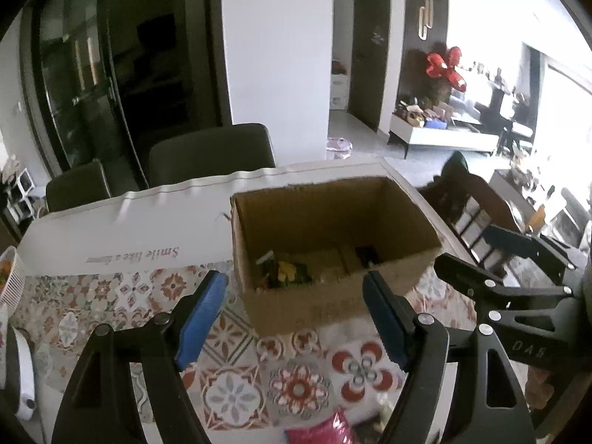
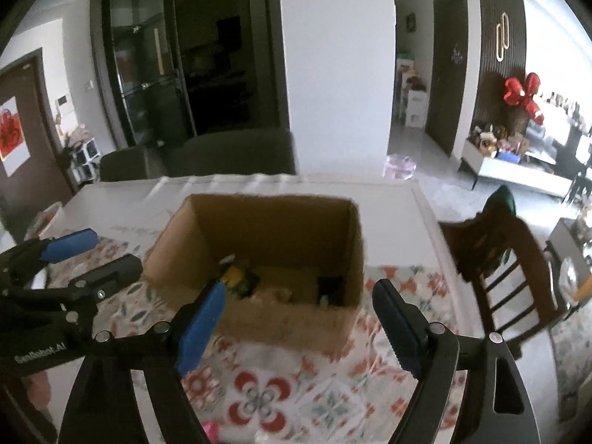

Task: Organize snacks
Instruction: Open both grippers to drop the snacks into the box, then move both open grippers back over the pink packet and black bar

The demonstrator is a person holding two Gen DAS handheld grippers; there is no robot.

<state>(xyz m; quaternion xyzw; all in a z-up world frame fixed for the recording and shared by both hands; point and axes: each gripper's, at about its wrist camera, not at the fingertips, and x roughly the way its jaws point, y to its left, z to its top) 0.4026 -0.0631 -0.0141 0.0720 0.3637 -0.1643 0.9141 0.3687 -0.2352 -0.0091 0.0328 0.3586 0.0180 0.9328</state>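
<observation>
An open cardboard box (image 1: 333,307) (image 2: 281,325) stands on the patterned tablecloth (image 1: 236,396). Inside it lie a yellow-green snack packet (image 1: 290,272) (image 2: 238,279) and a dark item (image 1: 366,255) (image 2: 331,286). My left gripper (image 1: 294,285) is open just before the box's near wall, with nothing between its blue pads. My right gripper (image 2: 299,290) is open too, beside it on the right, also short of the box and empty. Each gripper shows in the other's view: the right gripper (image 1: 466,248) and the left gripper (image 2: 113,249). A pink packet (image 1: 322,431) (image 2: 211,431) lies on the cloth below the grippers.
A white sheet with printed words (image 1: 148,229) covers the table's far part. Two dark chairs (image 1: 211,151) stand behind the table and a wooden chair (image 2: 499,259) at its right side. A white basket (image 1: 9,277) and a white object (image 1: 22,370) sit at the left edge.
</observation>
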